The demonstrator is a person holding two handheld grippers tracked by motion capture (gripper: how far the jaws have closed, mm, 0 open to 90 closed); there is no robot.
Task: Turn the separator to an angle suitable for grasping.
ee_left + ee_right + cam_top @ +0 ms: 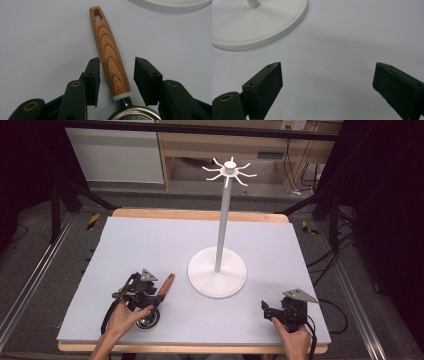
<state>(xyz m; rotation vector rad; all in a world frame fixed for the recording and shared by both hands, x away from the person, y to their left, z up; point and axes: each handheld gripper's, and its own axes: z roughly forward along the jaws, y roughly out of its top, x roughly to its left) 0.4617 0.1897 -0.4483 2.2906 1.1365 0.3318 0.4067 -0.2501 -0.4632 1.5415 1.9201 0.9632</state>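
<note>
**Left jaws straddled the wooden handle**

Stamped letters reading roughly "SDS" showed on the metal cup [135,115] below the left gripper [116,72], whose jaws flanked the wooden handle [110,52] without pressing it. The high view showed the left hand [125,316] low over the table [150,245]. The right gripper [327,80] stood wide open, the white stand [259,27] ahead, left of its jaws.

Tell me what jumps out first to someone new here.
The tall white hook stand, at the table's middle with its curled hooks on top. Then the wooden handle of a small metal utensil at front left, lying between the left gripper's jaws, which have not yet clamped it.
</note>
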